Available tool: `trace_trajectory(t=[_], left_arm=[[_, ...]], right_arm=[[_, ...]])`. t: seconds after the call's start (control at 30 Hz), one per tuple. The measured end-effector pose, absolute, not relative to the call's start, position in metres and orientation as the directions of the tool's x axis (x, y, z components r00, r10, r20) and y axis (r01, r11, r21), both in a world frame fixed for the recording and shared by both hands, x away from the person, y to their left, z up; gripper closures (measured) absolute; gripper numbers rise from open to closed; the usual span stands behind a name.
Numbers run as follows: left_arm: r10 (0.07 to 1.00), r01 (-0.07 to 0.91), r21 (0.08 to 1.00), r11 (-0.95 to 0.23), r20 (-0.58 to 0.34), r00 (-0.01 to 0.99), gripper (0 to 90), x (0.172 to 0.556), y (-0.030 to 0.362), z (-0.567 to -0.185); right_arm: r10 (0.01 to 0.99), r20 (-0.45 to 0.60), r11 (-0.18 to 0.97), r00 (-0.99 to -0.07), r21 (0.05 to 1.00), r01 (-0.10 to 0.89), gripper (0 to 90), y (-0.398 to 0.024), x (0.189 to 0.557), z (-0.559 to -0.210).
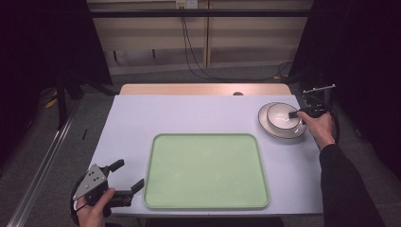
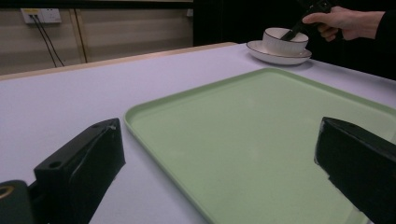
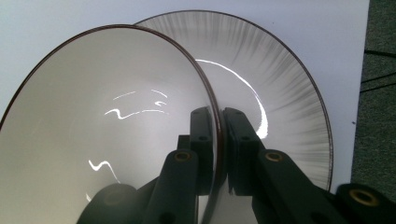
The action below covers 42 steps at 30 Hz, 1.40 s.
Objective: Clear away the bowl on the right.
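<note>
The right gripper point(image 3: 219, 140) pinches the bowl point(image 3: 107, 126) rim, one jaw inside; the thin hold could slip and drop it on the plate point(image 3: 280, 84). The left gripper point(image 1: 126, 176) rests wide open.

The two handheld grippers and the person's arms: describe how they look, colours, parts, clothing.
The left gripper is black, with two blocky jaws and a grey three-cornered plate on top dotted with small holes. The right gripper is black too, its jaw arms pinned with brass-coloured ringed holes, a grey plate above it. The right arm wears a long black sleeve. Dark cables trail by each hand.
</note>
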<state>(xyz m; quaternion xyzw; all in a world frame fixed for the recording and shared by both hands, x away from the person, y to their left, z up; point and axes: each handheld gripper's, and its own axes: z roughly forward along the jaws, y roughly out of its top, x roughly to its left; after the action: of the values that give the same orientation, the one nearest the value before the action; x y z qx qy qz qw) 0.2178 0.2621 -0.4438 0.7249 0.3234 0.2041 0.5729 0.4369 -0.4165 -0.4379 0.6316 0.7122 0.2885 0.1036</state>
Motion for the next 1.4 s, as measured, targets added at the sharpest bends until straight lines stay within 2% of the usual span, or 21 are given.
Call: trace_trajectory(t=[0.3,1.1,1.4], left_arm=[[0.703,0.235,0.963,-0.135,-0.075,0.707,1.5,0.218,0.262,-0.444],[0.7,0.238,0.962,-0.134,-0.078,0.71,1.5,0.218,0.262,-0.444],[0.7,0.237,0.962,-0.133,-0.078,0.71,1.5,0.218,0.262,-0.444]], right_arm=[[0.962,0.201,0.044,-0.183,0.551,0.833,82.5,-0.419,0.436,-0.435],[0.951,0.266,-0.031,-0.16,0.594,0.804,82.5,-0.433,0.425,-0.425],[0.941,0.282,-0.023,-0.188,0.608,0.793,82.4,-0.437,0.415,-0.427]])
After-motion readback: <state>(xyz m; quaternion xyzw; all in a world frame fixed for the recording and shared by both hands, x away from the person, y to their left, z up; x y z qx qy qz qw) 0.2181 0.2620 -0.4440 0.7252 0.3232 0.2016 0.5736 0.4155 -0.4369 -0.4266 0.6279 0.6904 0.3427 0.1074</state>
